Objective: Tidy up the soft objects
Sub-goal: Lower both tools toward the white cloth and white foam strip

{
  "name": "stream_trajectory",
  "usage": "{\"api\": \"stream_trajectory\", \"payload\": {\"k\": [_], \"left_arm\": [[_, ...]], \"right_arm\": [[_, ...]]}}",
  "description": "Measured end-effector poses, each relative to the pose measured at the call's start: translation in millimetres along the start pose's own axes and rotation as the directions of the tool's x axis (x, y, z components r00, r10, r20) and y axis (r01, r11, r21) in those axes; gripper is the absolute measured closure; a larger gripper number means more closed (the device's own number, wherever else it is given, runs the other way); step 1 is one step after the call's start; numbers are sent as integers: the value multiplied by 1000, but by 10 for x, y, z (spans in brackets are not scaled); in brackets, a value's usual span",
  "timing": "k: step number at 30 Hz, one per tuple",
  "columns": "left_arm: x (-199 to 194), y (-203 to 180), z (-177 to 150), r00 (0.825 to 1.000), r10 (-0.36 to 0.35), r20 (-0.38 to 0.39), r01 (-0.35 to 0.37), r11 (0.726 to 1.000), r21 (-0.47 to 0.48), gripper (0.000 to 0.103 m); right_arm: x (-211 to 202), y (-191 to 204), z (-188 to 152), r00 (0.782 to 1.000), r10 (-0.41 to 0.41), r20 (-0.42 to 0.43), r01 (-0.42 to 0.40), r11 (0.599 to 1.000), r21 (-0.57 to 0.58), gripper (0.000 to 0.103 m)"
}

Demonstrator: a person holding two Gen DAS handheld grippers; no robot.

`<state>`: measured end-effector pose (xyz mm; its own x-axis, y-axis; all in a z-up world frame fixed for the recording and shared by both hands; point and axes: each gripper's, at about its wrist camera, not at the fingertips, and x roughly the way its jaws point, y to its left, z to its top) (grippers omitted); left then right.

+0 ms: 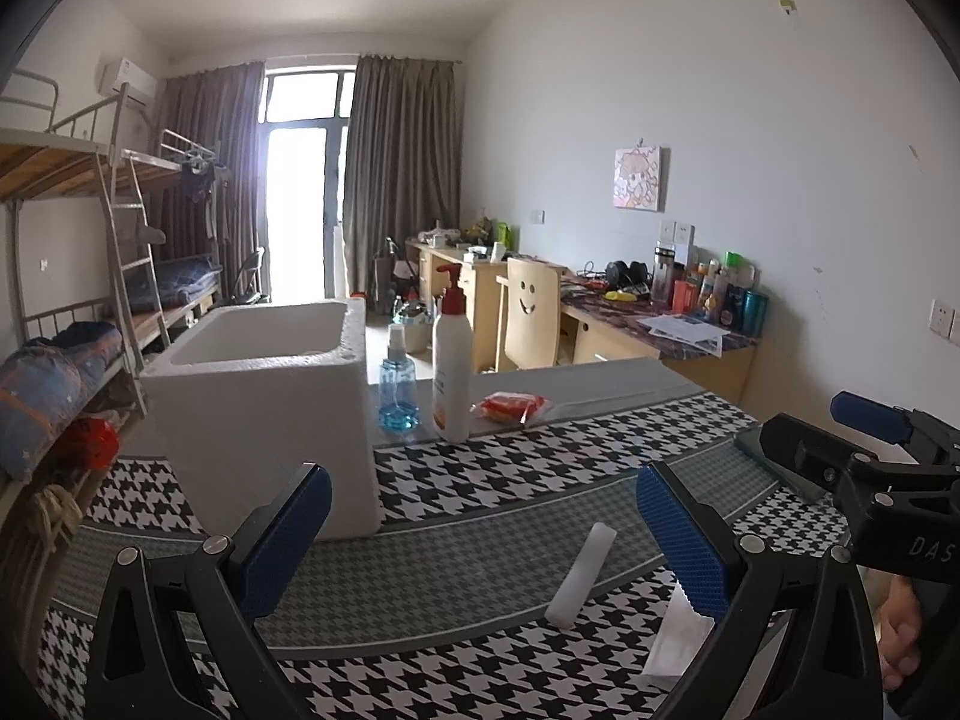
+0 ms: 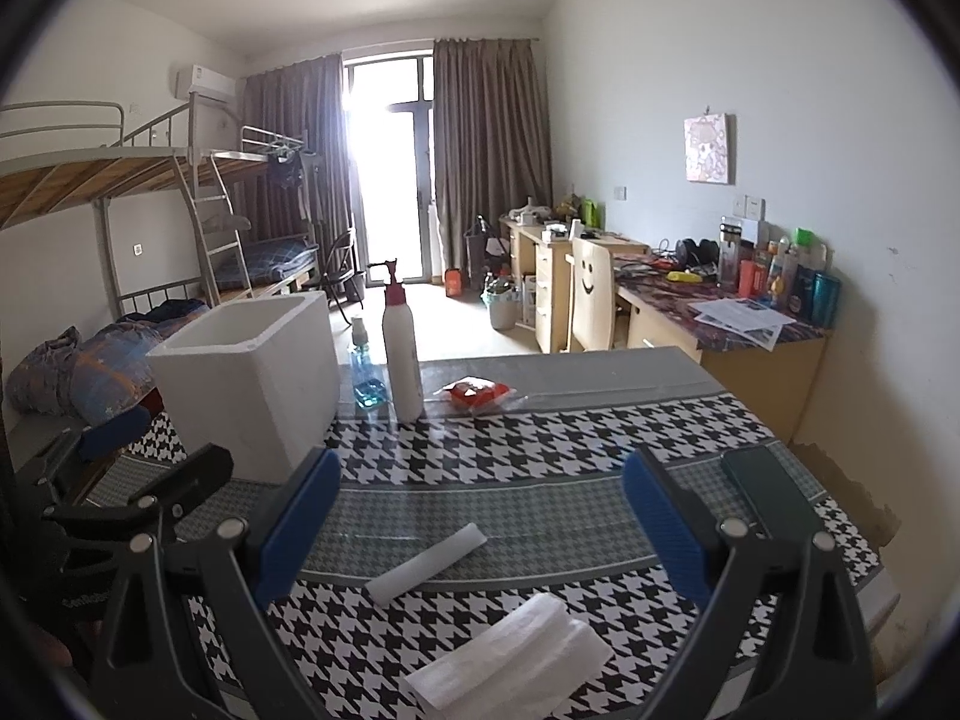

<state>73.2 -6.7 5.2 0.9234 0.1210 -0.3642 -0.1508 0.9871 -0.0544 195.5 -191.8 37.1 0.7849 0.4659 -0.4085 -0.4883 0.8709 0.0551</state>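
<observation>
A white foam stick [image 1: 581,575] lies on the houndstooth tablecloth between my left gripper's fingers; it also shows in the right wrist view [image 2: 426,564]. A folded white foam sheet [image 2: 510,654] lies near the front edge; part of it shows in the left wrist view [image 1: 678,639]. A white foam box [image 1: 264,414], open on top, stands at the left, also in the right wrist view [image 2: 252,378]. A red packet [image 1: 510,407] lies at the back, also in the right wrist view [image 2: 477,391]. My left gripper [image 1: 483,540] is open and empty. My right gripper [image 2: 480,531] is open and empty above the stick and sheet.
A white pump bottle [image 1: 451,360] and a blue spray bottle [image 1: 397,387] stand beside the box. A dark phone [image 2: 771,495] lies at the table's right. Bunk beds [image 2: 150,228] stand to the left, desks and a chair [image 2: 591,294] behind.
</observation>
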Motion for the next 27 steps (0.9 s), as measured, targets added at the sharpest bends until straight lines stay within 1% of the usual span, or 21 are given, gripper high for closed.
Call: {"api": "stream_trajectory", "payload": {"k": [14,27], "left_arm": [[192,-145,-96,997,-53,-47,54,998,19,1],[392,-209,-137,993,-79,-92,81,997,20,1]], "right_arm": [[22,-182,-179,999,-29,-33,30,999,45,6],[99,-307,-314,996,-46,-75,51,997,62,6]]}}
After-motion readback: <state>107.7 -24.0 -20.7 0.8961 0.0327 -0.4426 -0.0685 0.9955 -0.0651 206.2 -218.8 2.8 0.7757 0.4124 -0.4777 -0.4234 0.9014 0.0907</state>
